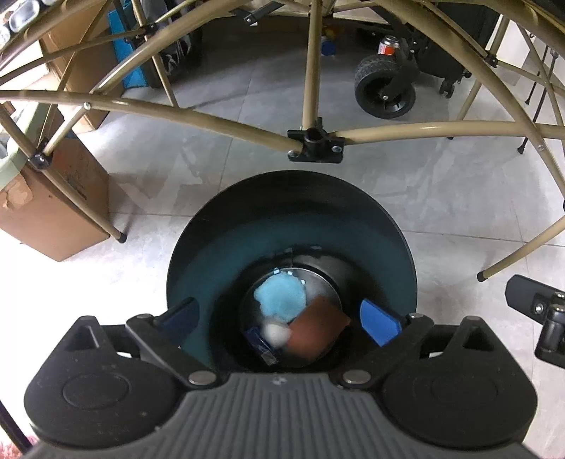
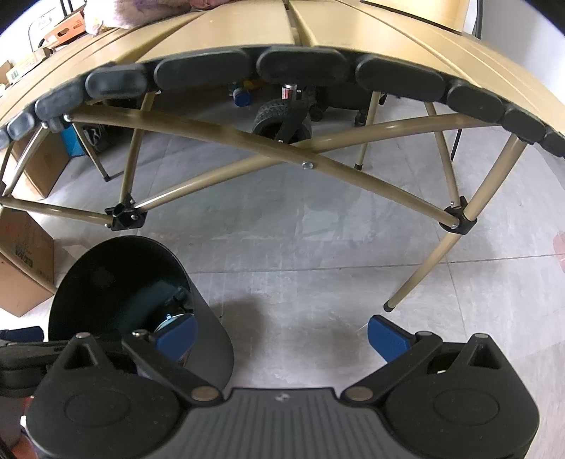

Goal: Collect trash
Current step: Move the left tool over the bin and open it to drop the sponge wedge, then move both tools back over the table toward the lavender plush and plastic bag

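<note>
Right below the left gripper [image 1: 279,319], a black bin [image 1: 353,212] stands upright on the floor [image 1: 441,197], its round mouth facing up. These jaws are wide and hold nothing. Between them, deep in the bin, lies the trash: a blue wad [image 1: 280,294], a brown pack [image 1: 316,332] lying slanted, a small white ball [image 1: 275,333] and a dark blue wrapper [image 1: 259,344]. The pack looks blurry.

The right gripper [image 2: 282,335] also has its jaws wide and empty, over bare floor. Its left jaw is just in front of the bin's side. Past both grippers stands a tan table [image 2: 353,28] on crossed legs, with boxes [image 1: 49,204] off to the left.
</note>
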The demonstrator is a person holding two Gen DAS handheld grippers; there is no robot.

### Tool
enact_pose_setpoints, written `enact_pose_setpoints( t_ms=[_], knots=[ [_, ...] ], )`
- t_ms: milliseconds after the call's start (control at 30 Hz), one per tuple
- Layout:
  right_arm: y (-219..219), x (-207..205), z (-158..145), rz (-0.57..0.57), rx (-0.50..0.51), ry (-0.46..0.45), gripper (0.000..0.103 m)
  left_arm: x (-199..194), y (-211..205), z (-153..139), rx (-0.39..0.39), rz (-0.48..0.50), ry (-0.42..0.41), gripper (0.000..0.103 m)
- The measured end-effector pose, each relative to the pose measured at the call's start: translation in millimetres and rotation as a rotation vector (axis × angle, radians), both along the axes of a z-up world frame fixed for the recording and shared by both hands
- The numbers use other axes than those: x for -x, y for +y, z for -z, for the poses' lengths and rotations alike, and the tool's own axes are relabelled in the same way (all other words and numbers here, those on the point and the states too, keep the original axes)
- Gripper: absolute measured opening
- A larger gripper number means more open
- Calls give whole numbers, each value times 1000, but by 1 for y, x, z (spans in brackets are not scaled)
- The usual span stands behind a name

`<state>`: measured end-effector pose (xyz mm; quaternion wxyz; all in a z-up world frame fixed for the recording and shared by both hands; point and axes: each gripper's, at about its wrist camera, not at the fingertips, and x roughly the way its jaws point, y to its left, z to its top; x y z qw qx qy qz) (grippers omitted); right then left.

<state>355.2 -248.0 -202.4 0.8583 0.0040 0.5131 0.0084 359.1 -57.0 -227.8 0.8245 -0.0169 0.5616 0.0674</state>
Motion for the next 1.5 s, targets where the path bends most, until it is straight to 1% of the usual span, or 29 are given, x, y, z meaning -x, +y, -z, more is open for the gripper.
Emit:
enact_pose_setpoints(
  t_ms=[100, 233, 433, 567, 667, 767, 1000, 1167, 1267, 1400, 1500],
  knots=[
    [-1, 0, 0, 1, 1, -2, 103, -1, 4, 2, 14, -15, 20, 100],
    [-1, 0, -1, -1, 1, -2, 103, -1, 6, 2, 21, -22, 26, 100],
    [-2, 0, -2, 0, 2, -8, 103, 0, 6, -1, 16, -31, 17, 100],
    [-1, 2, -5, -5, 2, -17, 103, 4, 8, -7, 7, -31, -7, 100],
    [-1, 6, -11, -14, -4, -31, 103, 8, 9, -16, -23, -38, -51, 100],
    [-1, 10, -19, -22, -12, -54, 103, 12, 14, -27, -26, -49, -93, 100],
    [-2, 21, -41, -51, -41, -111, 103, 22, 26, -54, -72, -81, -213, 100],
    [-2, 29, -59, -81, -73, -156, 103, 32, 36, -72, -63, -96, -296, 100],
    [-2, 36, -72, -109, -94, -185, 103, 41, 42, -85, -56, -97, -359, 100],
    [-1, 45, -88, -171, -119, -224, 103, 51, 45, -100, -56, -97, -442, 100],
    [0, 51, -103, -215, -141, -269, 103, 59, 45, -111, -51, -87, -498, 100]
  ],
)
